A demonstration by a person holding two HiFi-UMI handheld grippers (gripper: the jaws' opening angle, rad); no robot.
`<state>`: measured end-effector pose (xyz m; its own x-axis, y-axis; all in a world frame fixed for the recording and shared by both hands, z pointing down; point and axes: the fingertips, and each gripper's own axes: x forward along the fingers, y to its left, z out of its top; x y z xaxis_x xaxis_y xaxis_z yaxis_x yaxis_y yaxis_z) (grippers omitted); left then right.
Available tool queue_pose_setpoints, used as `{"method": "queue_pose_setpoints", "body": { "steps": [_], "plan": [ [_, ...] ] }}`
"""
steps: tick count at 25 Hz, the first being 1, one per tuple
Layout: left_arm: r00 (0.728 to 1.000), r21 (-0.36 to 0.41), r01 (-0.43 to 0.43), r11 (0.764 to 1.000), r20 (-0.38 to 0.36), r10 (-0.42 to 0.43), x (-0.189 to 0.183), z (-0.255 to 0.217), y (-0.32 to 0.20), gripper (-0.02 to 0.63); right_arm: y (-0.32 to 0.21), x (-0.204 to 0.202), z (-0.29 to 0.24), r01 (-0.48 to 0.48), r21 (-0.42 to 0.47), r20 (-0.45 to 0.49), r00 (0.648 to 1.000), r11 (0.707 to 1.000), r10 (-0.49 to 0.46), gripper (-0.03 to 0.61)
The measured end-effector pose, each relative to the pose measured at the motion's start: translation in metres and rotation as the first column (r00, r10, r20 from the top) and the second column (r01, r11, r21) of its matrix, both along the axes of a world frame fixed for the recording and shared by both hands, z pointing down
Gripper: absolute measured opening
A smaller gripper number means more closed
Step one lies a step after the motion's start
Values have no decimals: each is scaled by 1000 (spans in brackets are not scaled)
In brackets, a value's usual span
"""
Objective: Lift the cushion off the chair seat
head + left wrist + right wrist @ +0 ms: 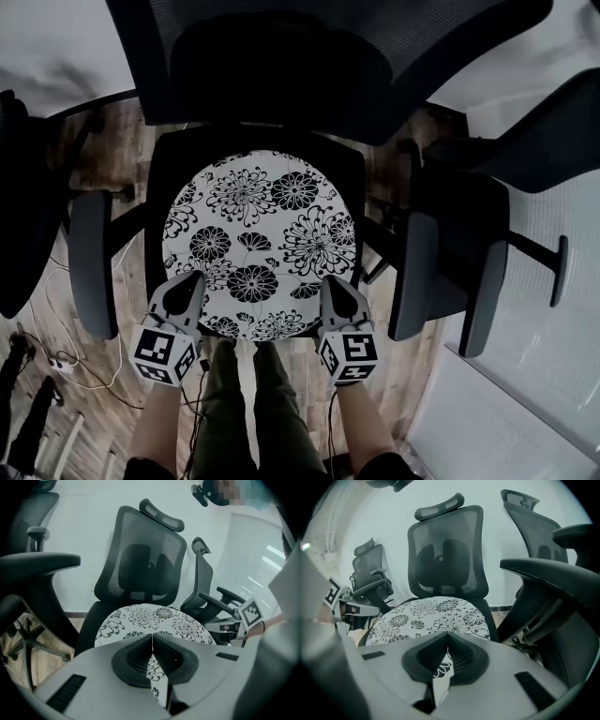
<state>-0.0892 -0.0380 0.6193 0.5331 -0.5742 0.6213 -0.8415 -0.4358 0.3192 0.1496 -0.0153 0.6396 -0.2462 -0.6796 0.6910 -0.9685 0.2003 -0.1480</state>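
Head view: floral cushion [258, 244] lies flat on the chair seat [161, 178] and covers most of it. Left gripper [187, 281] and right gripper [336, 286] sit over the seat's front edge, one toward each front corner.

Left gripper view: jaws clenched tip to tip, nothing caught. Cushion rests on the seat just beyond.

Right gripper view: the same, jaws pressed together and empty, with the seat ahead.

Judgement: lift not begun. Opening, grasping and raising all remain.

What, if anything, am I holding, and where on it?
The cushion, by its near edge: left gripper pinching left of centre, right gripper right of centre, jaws shut on it.
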Motion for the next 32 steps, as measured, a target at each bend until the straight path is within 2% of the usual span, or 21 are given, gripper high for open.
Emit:
{"method": "queue_pose_setpoints", "body": {
  "steps": [8,15,16,17,18,20,21,24,28,32],
  "plan": [
    [1000,-8,19,1000,18,-19,-3,10,-1,12,0,4,8,-14,-9,-17,1000,1000,14,17],
    [999,-48,43,998,14,-43,-7,15,2,18,6,8,11,-35,-30,-15,999,999,34,18],
    [998,-55,55,997,17,-54,-9,17,2,41,6,10,12,-42,-34,-18,999,999,41,20],
    [997,-63,70,996,25,-68,-11,18,2,114,7,11,13,-49,-42,-21,999,998,48,52],
    [996,-69,86,994,36,-83,-14,20,1,182,8,12,15,-56,-54,-25,998,997,55,149],
    [992,-75,118,990,59,-114,-21,23,-1,257,9,15,18,-73,-70,-42,997,995,71,217],
    [989,-74,135,988,72,-130,-24,24,-1,280,10,18,19,-83,-73,-54,995,994,79,242],
    [976,-71,189,979,118,-180,-38,28,-3,346,12,26,23,-116,-86,-80,991,990,109,262],
    [967,-115,228,967,141,-212,-51,41,1,376,16,33,29,-139,-111,-88,988,984,130,272],
    [971,-189,233,954,96,-219,-50,55,9,376,20,38,34,-160,-126,-101,984,979,147,272]
  ]
}}
